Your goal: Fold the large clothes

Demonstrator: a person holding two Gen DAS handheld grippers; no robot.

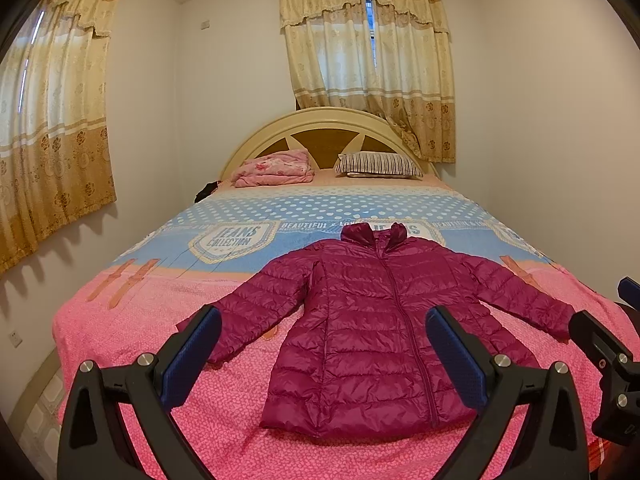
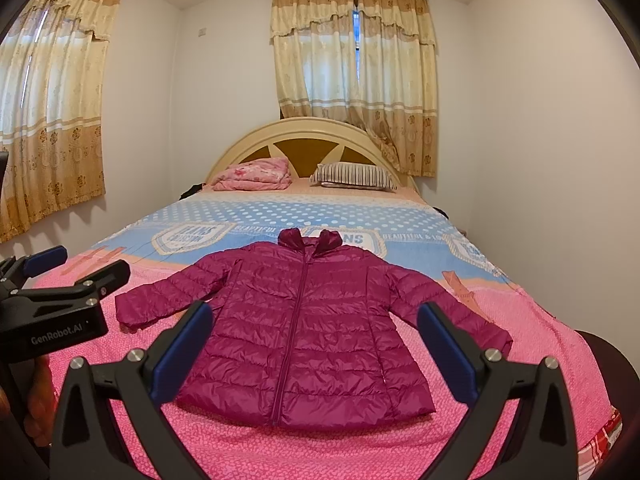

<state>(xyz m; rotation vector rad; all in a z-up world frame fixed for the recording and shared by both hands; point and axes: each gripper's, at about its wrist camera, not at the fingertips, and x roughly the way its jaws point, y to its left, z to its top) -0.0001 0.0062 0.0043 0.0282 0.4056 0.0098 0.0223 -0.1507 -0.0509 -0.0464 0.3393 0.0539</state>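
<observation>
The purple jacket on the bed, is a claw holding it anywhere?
No. The purple jacket lies flat on the bed. The left claw and the right claw are both open, holding nothing.

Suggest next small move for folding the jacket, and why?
Probably bring the left hand-held gripper down onto the jacket's left sleeve cuff to fold it inward. The magenta puffer jacket lies flat, zipped, face up on the bed, both sleeves spread out. Both the left and the right hand-held gripper are open, empty and above it, so nothing is folded yet.
</observation>
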